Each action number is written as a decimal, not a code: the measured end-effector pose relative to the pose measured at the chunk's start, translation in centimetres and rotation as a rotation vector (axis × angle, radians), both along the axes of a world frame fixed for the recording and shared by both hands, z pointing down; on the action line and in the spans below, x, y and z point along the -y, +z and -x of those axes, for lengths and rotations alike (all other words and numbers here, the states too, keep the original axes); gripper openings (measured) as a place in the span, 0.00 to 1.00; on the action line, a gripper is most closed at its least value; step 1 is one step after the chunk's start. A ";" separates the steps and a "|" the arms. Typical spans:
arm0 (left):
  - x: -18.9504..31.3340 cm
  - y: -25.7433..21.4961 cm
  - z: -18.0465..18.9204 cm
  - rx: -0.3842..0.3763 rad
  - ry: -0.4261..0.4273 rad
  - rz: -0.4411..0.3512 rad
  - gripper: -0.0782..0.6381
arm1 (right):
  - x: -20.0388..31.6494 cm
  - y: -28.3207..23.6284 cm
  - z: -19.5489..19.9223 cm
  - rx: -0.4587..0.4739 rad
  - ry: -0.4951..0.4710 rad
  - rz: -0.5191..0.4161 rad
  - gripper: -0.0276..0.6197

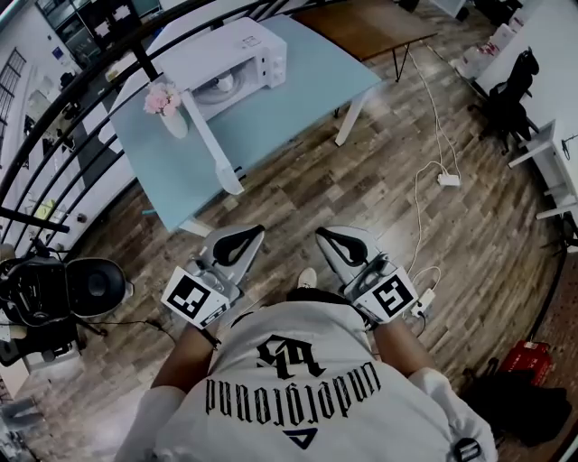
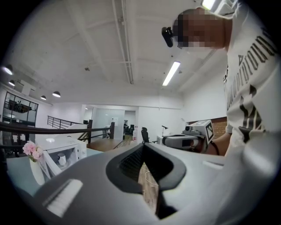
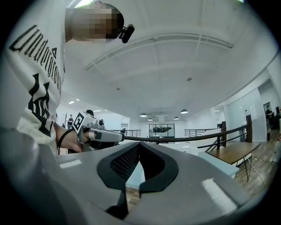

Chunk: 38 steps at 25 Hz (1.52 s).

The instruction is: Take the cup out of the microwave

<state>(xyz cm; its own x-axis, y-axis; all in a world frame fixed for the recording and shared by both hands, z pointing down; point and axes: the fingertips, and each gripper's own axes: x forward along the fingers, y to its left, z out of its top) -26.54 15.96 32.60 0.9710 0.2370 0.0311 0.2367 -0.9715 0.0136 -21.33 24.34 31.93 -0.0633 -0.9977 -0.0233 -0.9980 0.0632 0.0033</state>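
Note:
A white microwave (image 1: pixel 233 56) stands on the light blue table (image 1: pixel 298 99), far ahead of me, with its door (image 1: pixel 212 143) swung open. A small white cup (image 1: pixel 223 84) sits inside the cavity; the cup (image 2: pixel 62 160) also shows small at the left of the left gripper view. My left gripper (image 1: pixel 256 231) and right gripper (image 1: pixel 321 233) are held close to my body over the wooden floor, well short of the table. Both are shut with nothing between the jaws. In the gripper views, the left gripper (image 2: pixel 142 147) and right gripper (image 3: pixel 139 145) point upward and outward.
A vase of pink flowers (image 1: pixel 165 103) stands on the table beside the microwave door. A black railing (image 1: pixel 90 72) runs behind the table. A white power strip (image 1: pixel 449 180) with its cable lies on the floor at right. A brown table (image 1: pixel 366 23) and a black chair (image 1: pixel 510 86) stand farther off.

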 end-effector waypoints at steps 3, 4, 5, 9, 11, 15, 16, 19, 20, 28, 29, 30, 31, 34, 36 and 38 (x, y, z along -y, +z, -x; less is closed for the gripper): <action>-0.7 -0.1 -3.1 0.008 0.000 0.030 0.18 | -0.8 -0.5 -2.7 0.008 -0.013 -0.005 0.05; -0.9 -0.2 -4.1 0.010 -0.003 0.039 0.18 | -1.0 -0.6 -3.5 0.010 -0.021 -0.003 0.05; -1.1 -0.3 -5.0 0.010 -0.008 0.044 0.18 | -1.3 -0.8 -4.2 0.009 -0.028 -0.001 0.05; -1.9 -0.7 -8.8 -0.009 -0.017 0.050 0.18 | -1.5 -1.3 -7.4 -0.002 -0.037 -0.020 0.05; -2.8 -0.7 -10.2 -0.011 0.004 0.041 0.18 | -1.8 -1.0 -8.6 0.008 -0.027 -0.023 0.05; -3.1 -0.1 -12.4 0.005 0.037 0.047 0.18 | -1.9 0.8 -10.9 0.030 0.008 0.010 0.05; -3.2 0.1 -12.9 0.006 0.044 0.052 0.18 | -1.9 1.0 -11.3 0.034 0.018 0.012 0.05; -3.0 0.5 -14.5 0.007 0.063 0.055 0.18 | -2.0 1.5 -12.4 0.032 0.039 0.022 0.05; -2.8 0.7 -15.2 0.008 0.069 0.058 0.18 | -1.9 1.7 -12.8 0.031 0.045 0.026 0.05; 0.5 1.4 -20.1 0.015 0.094 0.063 0.18 | 1.4 2.7 -16.5 0.037 0.058 0.064 0.05; 1.2 1.4 -20.6 0.016 0.094 0.064 0.18 | 2.3 2.7 -17.0 0.040 0.058 0.062 0.05; 2.0 1.4 -21.1 0.016 0.094 0.064 0.18 | 3.1 2.6 -17.5 0.041 0.056 0.060 0.05; 2.9 1.4 -21.6 0.014 0.093 0.063 0.18 | 4.0 2.6 -18.0 0.039 0.053 0.062 0.05; 5.7 1.2 -23.2 -0.001 0.085 0.065 0.18 | 7.0 2.4 -19.5 0.019 0.038 0.064 0.05; 7.8 1.0 -24.1 -0.013 0.081 0.063 0.18 | 9.2 2.2 -20.4 0.011 0.030 0.062 0.05; 10.0 0.6 -24.9 -0.026 0.080 0.058 0.18 | 11.6 1.9 -21.2 0.006 0.024 0.067 0.05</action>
